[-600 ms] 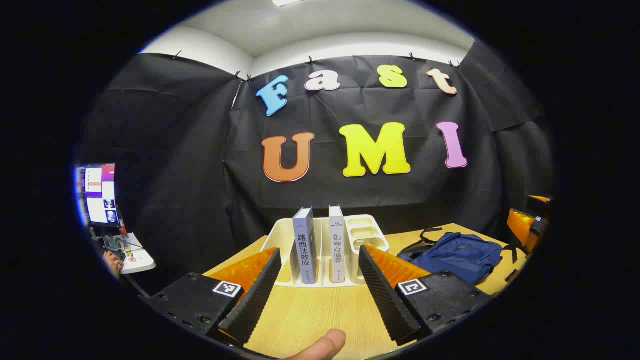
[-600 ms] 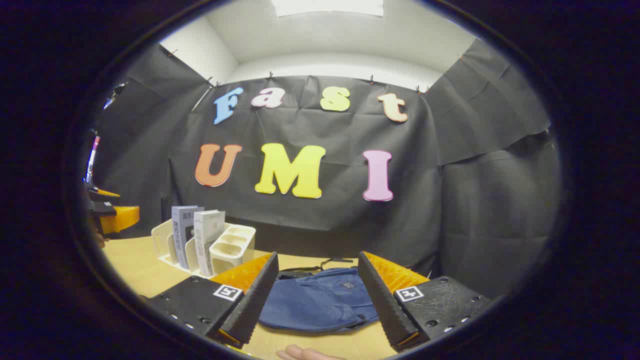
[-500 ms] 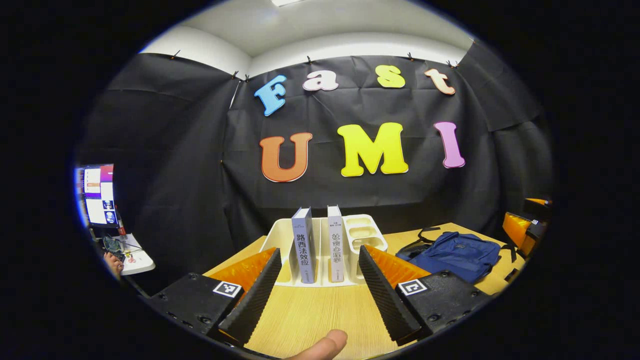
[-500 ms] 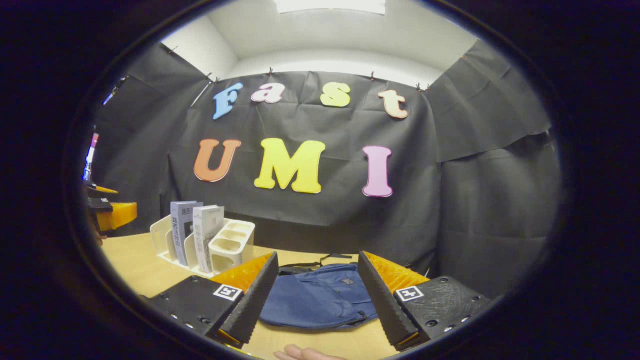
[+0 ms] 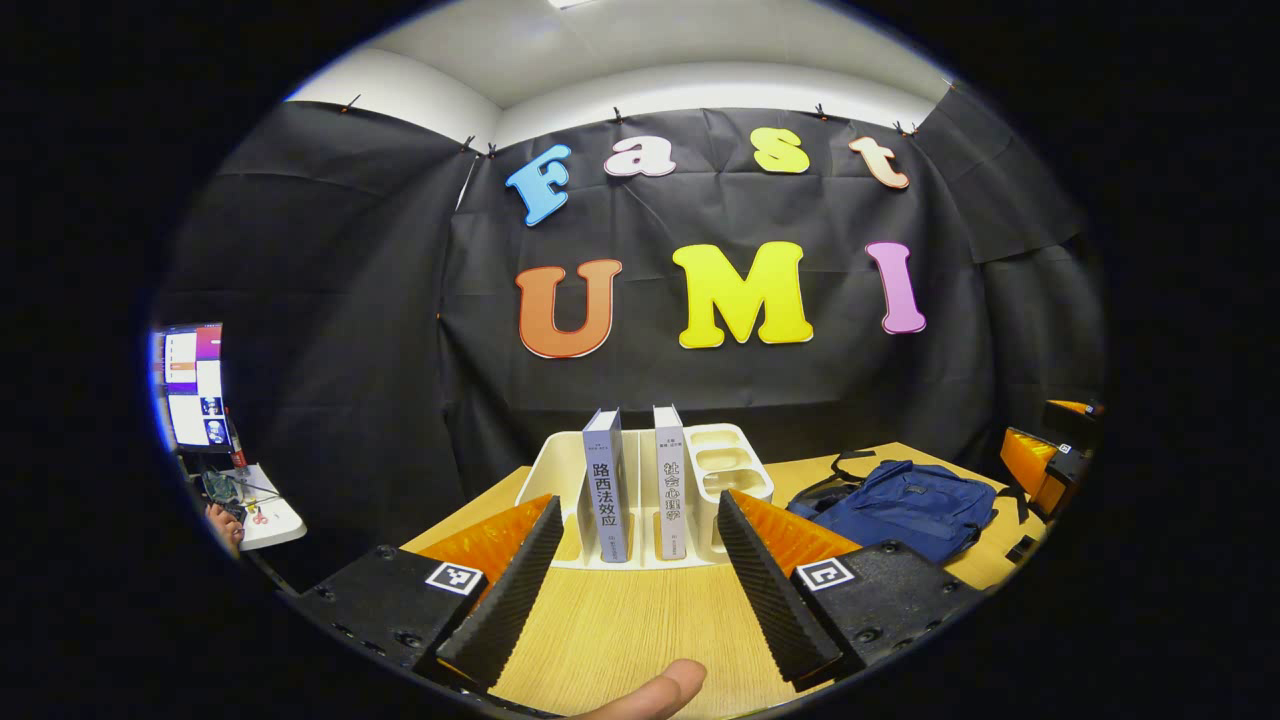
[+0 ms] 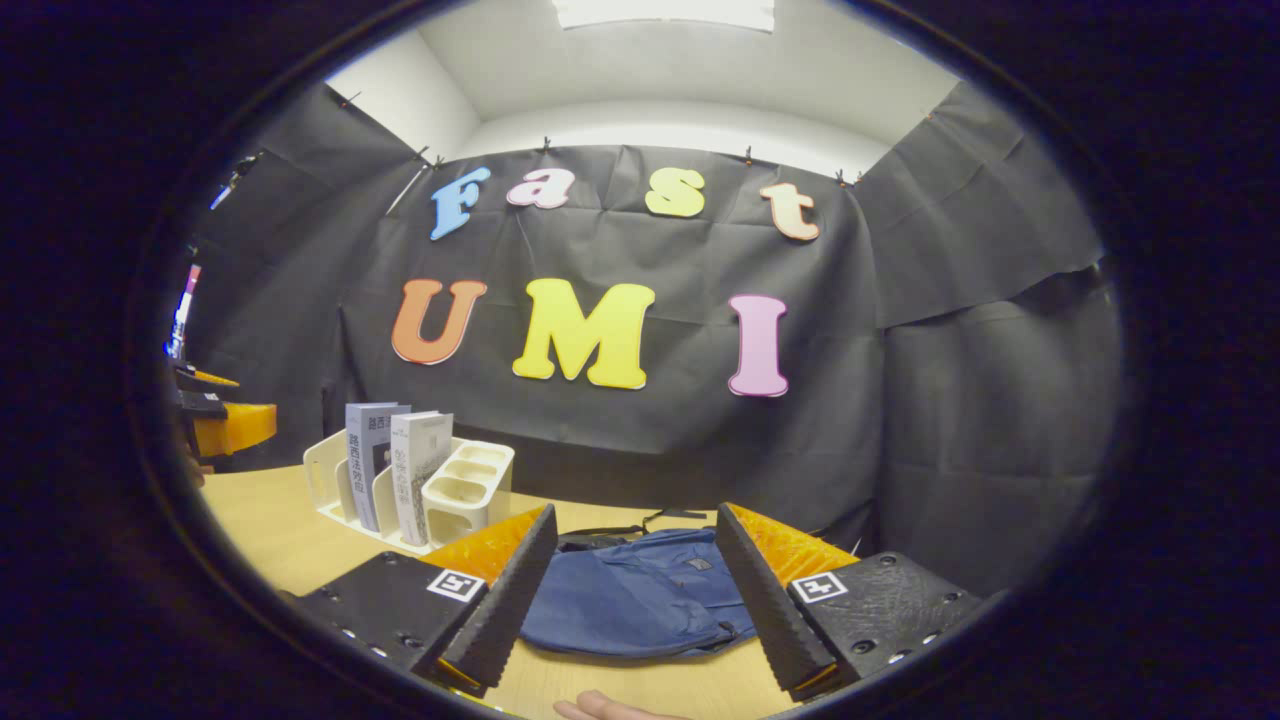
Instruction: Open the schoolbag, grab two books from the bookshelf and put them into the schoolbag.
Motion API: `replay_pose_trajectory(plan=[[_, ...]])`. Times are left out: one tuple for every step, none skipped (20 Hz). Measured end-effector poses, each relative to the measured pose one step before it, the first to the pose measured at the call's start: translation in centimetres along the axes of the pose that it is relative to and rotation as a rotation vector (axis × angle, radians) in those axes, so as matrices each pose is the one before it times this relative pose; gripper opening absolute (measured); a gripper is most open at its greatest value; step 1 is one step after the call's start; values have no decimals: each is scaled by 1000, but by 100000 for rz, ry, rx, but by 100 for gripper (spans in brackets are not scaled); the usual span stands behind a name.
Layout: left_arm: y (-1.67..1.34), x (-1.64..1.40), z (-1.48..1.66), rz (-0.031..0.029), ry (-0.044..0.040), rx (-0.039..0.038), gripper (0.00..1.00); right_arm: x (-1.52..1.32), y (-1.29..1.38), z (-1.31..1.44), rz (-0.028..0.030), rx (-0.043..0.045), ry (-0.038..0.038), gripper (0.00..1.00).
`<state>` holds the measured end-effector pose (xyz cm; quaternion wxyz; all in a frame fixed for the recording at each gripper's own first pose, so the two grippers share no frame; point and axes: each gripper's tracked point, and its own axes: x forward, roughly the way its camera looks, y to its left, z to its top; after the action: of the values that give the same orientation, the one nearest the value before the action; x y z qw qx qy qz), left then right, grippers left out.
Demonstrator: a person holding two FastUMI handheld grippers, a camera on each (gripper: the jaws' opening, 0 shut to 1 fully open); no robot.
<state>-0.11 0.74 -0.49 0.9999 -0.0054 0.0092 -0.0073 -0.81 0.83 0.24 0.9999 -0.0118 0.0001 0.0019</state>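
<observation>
Schoolbag (image 6: 640,592) flat, shut; both grippers unchanged, spread, nothing grasped.

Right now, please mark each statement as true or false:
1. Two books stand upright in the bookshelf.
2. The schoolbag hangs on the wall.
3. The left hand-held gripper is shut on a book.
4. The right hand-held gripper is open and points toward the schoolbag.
1. True: two books stand upright in the white bookshelf.
2. False: the blue schoolbag lies flat on the table.
3. False: the left hand-held gripper is open, short of the books.
4. True: the right hand-held gripper is open, with the schoolbag between its fingers in the right gripper view.
</observation>
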Motion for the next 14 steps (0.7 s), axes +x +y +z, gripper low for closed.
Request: replay_pose_trajectory(plan=[[102,100,-50,212,109,-252,98,-75,53,-94,378,-1535,-585,95],[-11,59,-66,-5,62,-173,98,-61,195,33,-90,-1607,-372,95],[57,7,-124,254,481,-93,98,6,80,-211,-57,-1344,143,95],[105,77,-185,226,490,14,98,9,433,-364,732,-998,638,98],[142,83,10,21,-8,-67,98,-2,607,-349,1565,-441,1231,95],[82,50,10,37,97,-274,98,110,576,-480,1264,153,1406,95],[-39,175,-45,-193,100,-547,98,190,309,-484,920,-324,1310,95],[-87,137,-72,-523,127,-568,98,171,439,-378,350,-808,1183,95],[-143,170,-312,-485,333,-336,97,196,244,-536,255,-1092,1327,95],[175,260,-241,93,671,-22,98,247,599,-725,714,-1146,1565,98],[109,293,-362,407,887,78,98,244,490,-517,731,-669,1267,98],[56,286,-252,338,768,-20,98,271,482,-765,779,-735,1671,95],[-1,298,-206,108,916,-116,98,335,481,-669,775,-660,1795,98],[42,221,-297,26,888,-368,98,357,530,-760,705,-709,2064,95]])
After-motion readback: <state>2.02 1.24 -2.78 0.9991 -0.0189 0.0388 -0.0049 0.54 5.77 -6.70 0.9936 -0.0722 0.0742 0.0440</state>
